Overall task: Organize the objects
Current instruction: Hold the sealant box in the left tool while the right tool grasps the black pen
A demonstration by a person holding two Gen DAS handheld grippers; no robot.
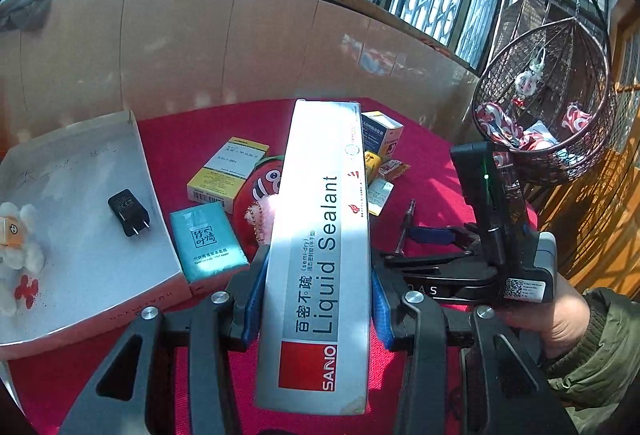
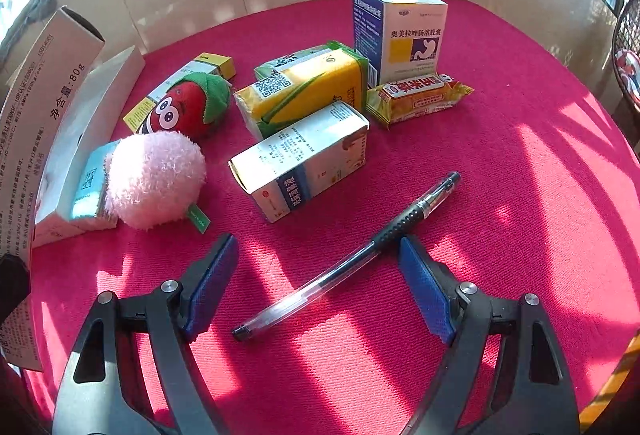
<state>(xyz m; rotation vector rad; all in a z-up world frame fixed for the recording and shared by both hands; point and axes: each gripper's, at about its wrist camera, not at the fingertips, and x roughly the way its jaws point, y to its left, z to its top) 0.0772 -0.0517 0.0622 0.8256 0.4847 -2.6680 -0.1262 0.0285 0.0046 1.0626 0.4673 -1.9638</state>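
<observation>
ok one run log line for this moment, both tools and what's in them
left tool: shut on sealant box | right tool: open, pen between pads, ungripped | white tray: charger inside

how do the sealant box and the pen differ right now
The Liquid Sealant box is clamped between the left tongs and lifted off the cloth; the pen lies flat on the red cloth between the open right tongs, not gripped. The box is broad and grey, the pen thin and clear. Both are long.
</observation>
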